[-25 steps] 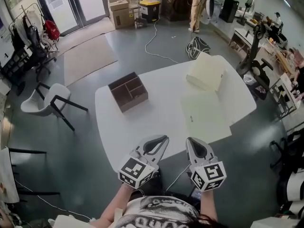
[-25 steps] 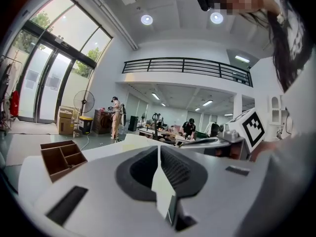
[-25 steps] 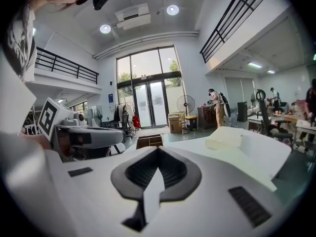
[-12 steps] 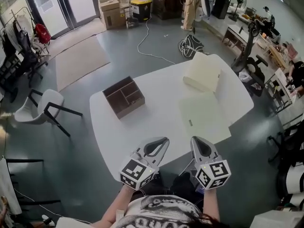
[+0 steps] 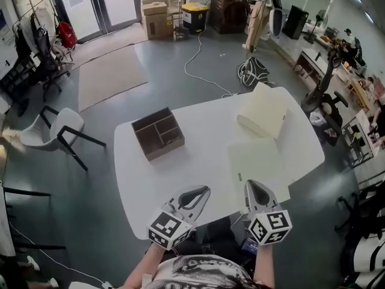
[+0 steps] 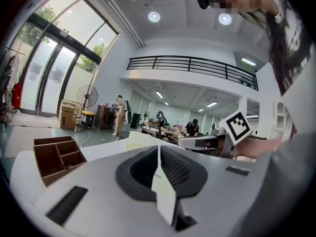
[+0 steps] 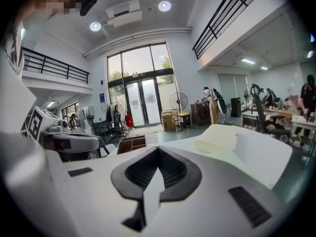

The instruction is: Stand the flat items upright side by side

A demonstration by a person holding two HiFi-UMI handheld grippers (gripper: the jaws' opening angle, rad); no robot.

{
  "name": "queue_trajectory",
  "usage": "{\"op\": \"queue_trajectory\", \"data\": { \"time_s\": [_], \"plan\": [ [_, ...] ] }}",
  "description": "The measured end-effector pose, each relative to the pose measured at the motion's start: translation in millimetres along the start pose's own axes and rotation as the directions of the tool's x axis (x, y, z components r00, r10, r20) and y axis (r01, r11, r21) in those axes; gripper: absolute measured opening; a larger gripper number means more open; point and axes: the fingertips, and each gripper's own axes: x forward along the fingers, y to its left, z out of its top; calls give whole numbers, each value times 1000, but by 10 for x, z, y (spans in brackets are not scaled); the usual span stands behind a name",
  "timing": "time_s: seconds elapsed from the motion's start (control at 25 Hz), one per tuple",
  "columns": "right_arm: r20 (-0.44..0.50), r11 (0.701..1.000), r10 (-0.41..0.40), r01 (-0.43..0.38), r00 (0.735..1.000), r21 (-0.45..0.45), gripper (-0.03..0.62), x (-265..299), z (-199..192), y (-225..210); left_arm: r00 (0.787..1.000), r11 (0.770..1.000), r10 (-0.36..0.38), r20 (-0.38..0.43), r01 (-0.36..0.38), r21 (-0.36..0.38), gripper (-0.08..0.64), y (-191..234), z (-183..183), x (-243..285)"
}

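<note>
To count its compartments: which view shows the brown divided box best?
The head view: it looks down into the brown divided box. The left gripper view shows it from the side; the right gripper view, small and far.

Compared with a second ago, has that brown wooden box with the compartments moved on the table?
No. The brown wooden compartment box sits by the same far-left corner of the white table; only the head view itself has shifted.

A white chair (image 5: 54, 127) stands left of the table (image 5: 198, 156), near a beige rug (image 5: 111, 71). Boxes (image 5: 155, 18) and a bin (image 5: 195, 17) (yellow lid) sit by the glass doors (image 5: 102, 2); a cable (image 5: 186, 65) trails across the floor (image 5: 90, 185).
</note>
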Motion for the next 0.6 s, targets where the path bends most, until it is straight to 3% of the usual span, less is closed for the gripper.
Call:
{"op": "queue_trajectory", "data": {
  "time_s": [0.2,0.6],
  "plan": [
    [-2,999,38,-38,999,-31,2,299,167,-422,997,997,78,-8,-78,-7,23,204,33,306],
    [-30,993,71,-74,997,-94,2,766,551,-1876,979,980,200,-30,-200,-1,25,355,258,1234]
  ]
}}
